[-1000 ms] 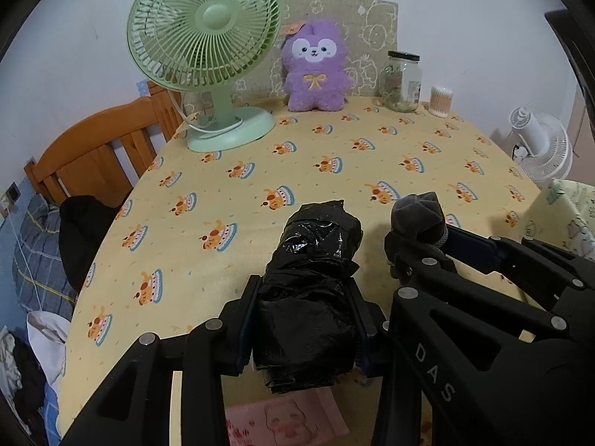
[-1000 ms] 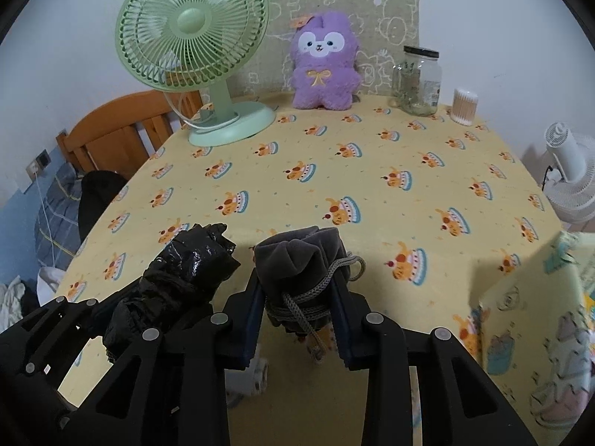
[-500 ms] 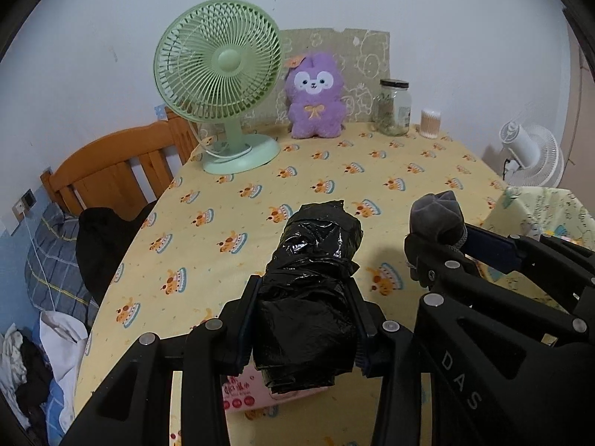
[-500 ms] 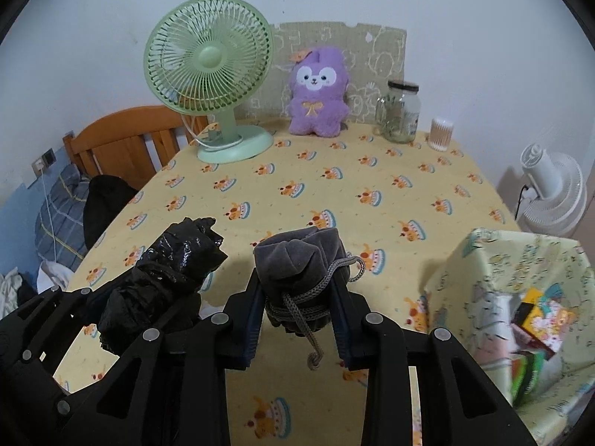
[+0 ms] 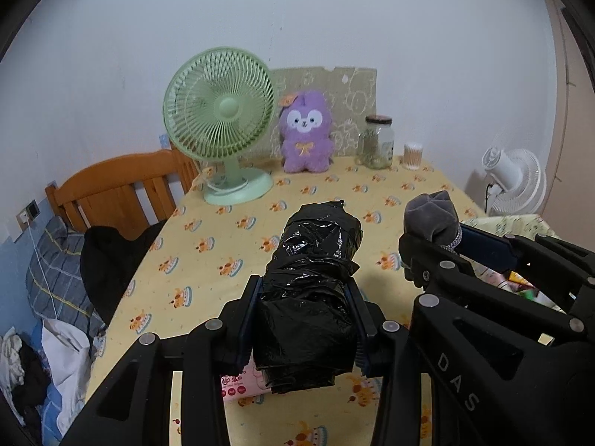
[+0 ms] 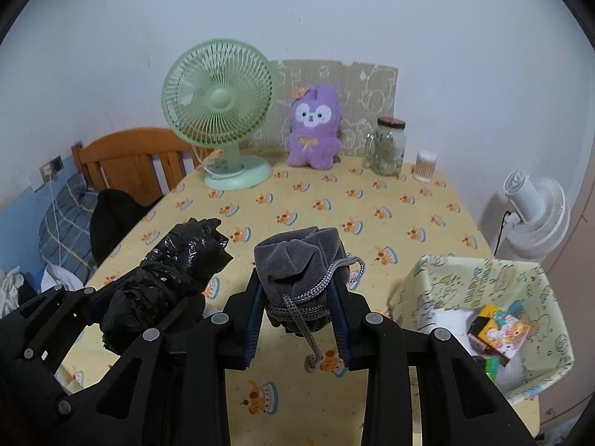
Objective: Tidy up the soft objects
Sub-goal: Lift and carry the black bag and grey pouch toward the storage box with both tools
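My left gripper [image 5: 303,329] is shut on a crumpled roll of black plastic bags [image 5: 312,282] and holds it high above the table; the roll also shows in the right wrist view [image 6: 167,271]. My right gripper [image 6: 297,319] is shut on a grey velvet drawstring pouch [image 6: 297,264] with a grey cord hanging down; the pouch also shows in the left wrist view [image 5: 431,215]. Both are held side by side above the yellow tablecloth [image 6: 334,204]. An open patterned fabric bin [image 6: 483,286] with several items stands at the right.
A green desk fan [image 6: 219,111], a purple plush toy [image 6: 316,126], a glass jar [image 6: 388,146] and a cotton swab tub [image 6: 425,165] stand along the back. A pink packet [image 5: 238,383] lies under the left gripper. A wooden chair [image 5: 119,186] and a white floor fan [image 6: 535,212] flank the table.
Both grippers have risen and pulled back from the table with their loads. The fabric bin has come into the right wrist view.
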